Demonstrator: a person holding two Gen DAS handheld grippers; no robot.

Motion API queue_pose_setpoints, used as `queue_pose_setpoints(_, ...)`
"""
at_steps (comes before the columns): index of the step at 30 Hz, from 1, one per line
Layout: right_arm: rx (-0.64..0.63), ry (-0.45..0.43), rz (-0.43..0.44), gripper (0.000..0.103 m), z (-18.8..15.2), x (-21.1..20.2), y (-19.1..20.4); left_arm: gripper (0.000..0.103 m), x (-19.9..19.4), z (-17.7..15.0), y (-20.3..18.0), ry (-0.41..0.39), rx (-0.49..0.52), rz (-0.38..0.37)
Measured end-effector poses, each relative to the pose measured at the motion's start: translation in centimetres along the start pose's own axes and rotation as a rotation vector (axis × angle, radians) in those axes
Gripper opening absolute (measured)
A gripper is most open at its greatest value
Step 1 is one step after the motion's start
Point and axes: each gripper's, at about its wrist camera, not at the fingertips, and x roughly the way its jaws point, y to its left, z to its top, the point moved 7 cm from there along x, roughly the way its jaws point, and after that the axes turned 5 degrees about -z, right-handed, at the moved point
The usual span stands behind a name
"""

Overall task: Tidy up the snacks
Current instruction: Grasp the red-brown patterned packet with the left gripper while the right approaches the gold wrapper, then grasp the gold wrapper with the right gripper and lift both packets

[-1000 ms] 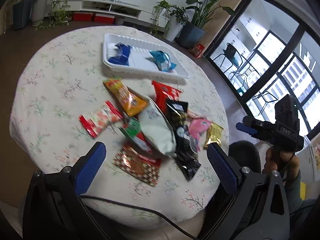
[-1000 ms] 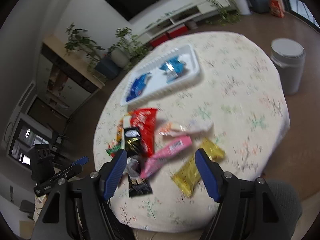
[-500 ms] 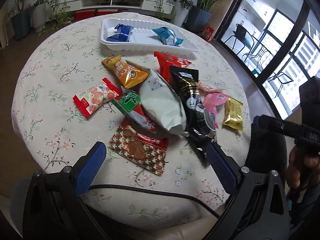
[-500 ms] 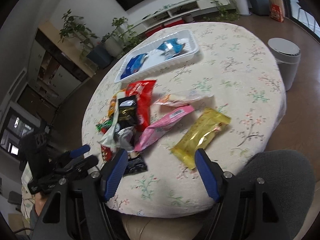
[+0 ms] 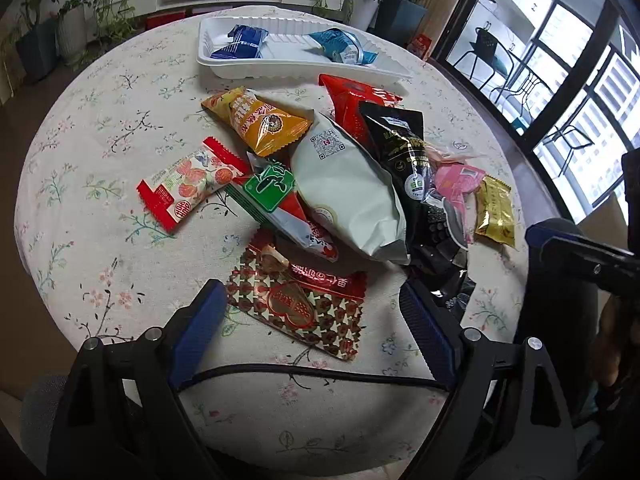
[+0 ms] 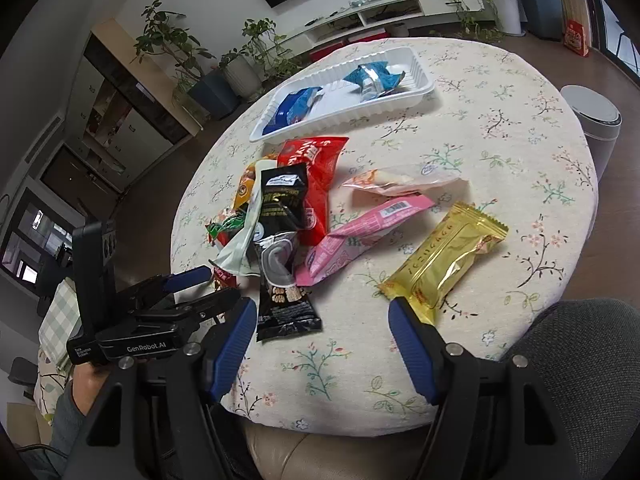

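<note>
Your left claw (image 5: pixel 308 304) has just been closing, still agape over the red patterned packet (image 5: pixel 298 300); your right claw (image 6: pixel 322 316) hangs open beside the gold packet (image 6: pixel 444 256) on the bench (image 6: pixel 500 148).

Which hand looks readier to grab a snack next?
Probably the left: the left gripper, its jaws just closing, frames the red-and-gold patterned packet. The right gripper hangs open beside the gold foil packet.

Tray (image 5: pixel 304 70) at far side of worktop (image 5: pixel 100 120), two packets inside. Snack heap (image 5: pixel 344 184) nearer, mid-worktop. Bin (image 6: pixel 592 120) on floor beyond worktop edge.
</note>
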Motion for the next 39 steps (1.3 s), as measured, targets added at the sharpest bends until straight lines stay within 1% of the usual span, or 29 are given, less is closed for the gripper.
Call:
queue_pose_setpoints(1,0.002,-0.001,-0.002,0.072,0.0,0.0,-0.1,0.081,0.1,0.0,0.1,0.005,0.005,0.007)
queue_pose_setpoints(2,0.006,-0.001,-0.003,0.072,0.0,0.0,-0.3,0.076,0.1,-0.1,0.1,0.007,0.011,0.012)
queue_pose_setpoints(3,0.009,-0.002,-0.003,0.072,0.1,0.0,-0.4,0.075,0.1,-0.2,0.0,0.003,0.026,0.023)
queue_pose_setpoints(4,0.011,-0.002,-0.004,0.072,0.1,0.0,-0.5,0.07,0.1,-0.3,0.0,-0.002,0.037,0.029)
queue_pose_setpoints(5,0.013,-0.003,-0.006,0.072,0.1,0.0,-0.6,0.06,0.0,-0.4,0.0,-0.003,0.042,0.034)
queue_pose_setpoints(6,0.016,-0.004,-0.006,0.072,0.2,0.0,-0.7,0.057,0.1,-0.5,0.1,-0.002,0.052,0.047)
queue_pose_setpoints(7,0.017,-0.005,-0.005,0.072,0.2,-0.1,-0.8,0.057,0.1,-0.5,0.1,-0.009,0.058,0.05)
queue_pose_setpoints(8,0.017,-0.007,-0.005,0.072,0.3,-0.1,-0.8,0.052,0.0,-0.6,0.0,-0.014,0.061,0.05)
queue_pose_setpoints(11,0.021,-0.013,-0.009,0.072,0.4,-0.2,-1.0,0.046,-0.1,-0.6,-0.3,-0.026,0.076,0.056)
queue_pose_setpoints(13,0.028,-0.015,-0.016,0.072,0.4,-0.3,-1.2,0.044,-0.2,-0.6,-0.3,-0.032,0.079,0.061)
queue_pose_setpoints(18,0.05,-0.013,-0.057,0.072,0.5,-0.4,-2.0,0.035,-0.2,-0.6,-0.2,-0.035,0.085,0.072)
queue_pose_setpoints(22,0.08,-0.011,-0.106,0.072,0.6,-0.4,-2.9,0.033,-0.3,-0.6,-0.3,-0.039,0.09,0.068)
queue_pose_setpoints(24,0.081,-0.014,-0.141,0.072,0.7,-0.4,-3.3,0.032,-0.4,-0.6,-0.3,-0.04,0.089,0.061)
queue_pose_setpoints(26,0.08,-0.009,-0.158,0.072,0.7,-0.3,-3.3,0.03,-0.6,-0.5,-0.2,-0.046,0.079,0.042)
queue_pose_setpoints(30,0.065,0.015,-0.21,0.072,0.8,0.6,-3.5,0.028,-1.3,-0.5,0.1,-0.061,0.05,0.002)
queue_pose_setpoints(33,0.05,0.027,-0.259,0.072,1.0,1.4,-3.9,0.028,-1.6,-0.8,0.4,-0.064,0.039,-0.009)
queue_pose_setpoints(39,0.043,0.041,-0.305,0.071,1.3,2.8,-4.4,0.027,-1.6,-0.7,0.5,-0.066,0.039,-0.02)
